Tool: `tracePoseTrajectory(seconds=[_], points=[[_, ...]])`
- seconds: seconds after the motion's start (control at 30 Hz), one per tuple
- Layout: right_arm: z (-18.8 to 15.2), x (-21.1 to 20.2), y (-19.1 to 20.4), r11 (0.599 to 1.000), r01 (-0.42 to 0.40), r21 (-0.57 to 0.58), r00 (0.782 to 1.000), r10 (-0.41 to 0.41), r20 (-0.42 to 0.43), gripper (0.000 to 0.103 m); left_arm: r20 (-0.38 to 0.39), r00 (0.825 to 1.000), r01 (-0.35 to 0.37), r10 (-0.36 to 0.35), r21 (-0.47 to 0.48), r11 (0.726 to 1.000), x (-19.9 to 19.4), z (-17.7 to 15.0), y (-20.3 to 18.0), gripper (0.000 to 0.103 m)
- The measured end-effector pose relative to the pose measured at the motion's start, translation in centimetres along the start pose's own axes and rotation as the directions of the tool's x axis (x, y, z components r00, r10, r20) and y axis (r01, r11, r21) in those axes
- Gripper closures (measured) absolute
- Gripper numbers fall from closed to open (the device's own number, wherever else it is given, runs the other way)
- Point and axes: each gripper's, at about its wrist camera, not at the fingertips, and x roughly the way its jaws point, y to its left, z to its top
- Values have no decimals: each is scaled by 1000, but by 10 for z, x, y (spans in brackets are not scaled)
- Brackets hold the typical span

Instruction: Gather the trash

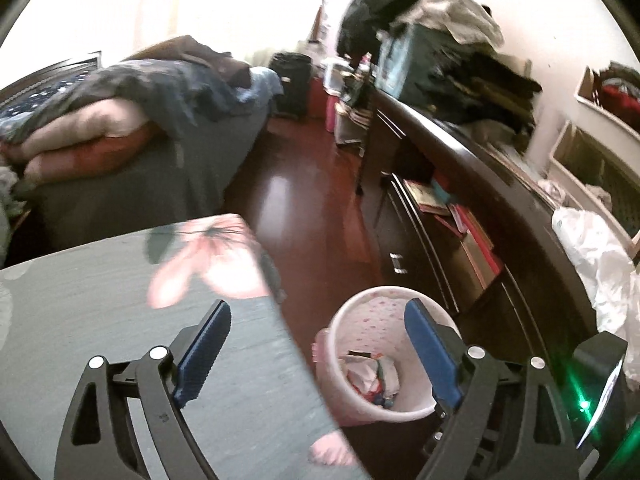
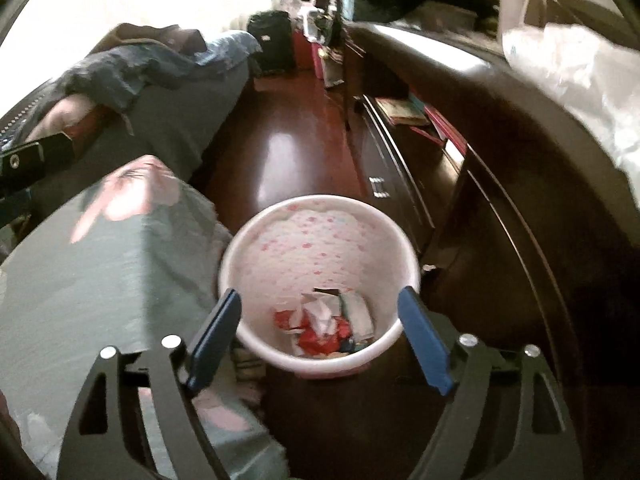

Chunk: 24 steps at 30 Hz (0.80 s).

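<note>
Looking down into the pink bin, you can see trash at the bottom: crumpled red and white paper and some wrappers. So part of the job looks done, because some trash is in the bin already.

The right hand-held gripper hangs right above the bin. Its two blue fingers are spread wide, one on each side of the bin's rim, and there is nothing between them. The left hand-held gripper is up above the bin too, a little to one side. It is spread wide as well and carries nothing.

The bin stands on the dark red floor. On one side of the bin is a tabletop with a gray flowered cloth. On the other side of the bin is a long dark dresser.

On top of the dresser, well away from the bin, sits a crumpled white plastic bag. It may be trash that is left to pick up, but I cannot say for sure. The gray cloth next to the bin shows no trash in the part we can see.
</note>
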Motion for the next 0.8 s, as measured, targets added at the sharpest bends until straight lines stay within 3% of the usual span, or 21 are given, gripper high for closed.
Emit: tracePoseTrajectory(seconds=[0.27, 0.47, 0.63, 0.8], points=[[-10, -66, 52, 994, -102, -47, 993, 105, 62, 6, 76, 989, -125, 130, -70, 990, -82, -18, 52, 8], [-26, -122, 89, 980, -171, -97, 978, 181, 107, 4, 128, 970, -188, 206, -141, 972, -145, -40, 91, 4], [-49, -177, 120, 965, -209, -158, 960, 233, 154, 4, 173, 944, -246, 281, -201, 948, -211, -67, 122, 4], [-74, -239, 148, 930, -288, -227, 922, 334, 198, 4, 228, 916, -267, 331, -271, 925, -281, -90, 146, 4]])
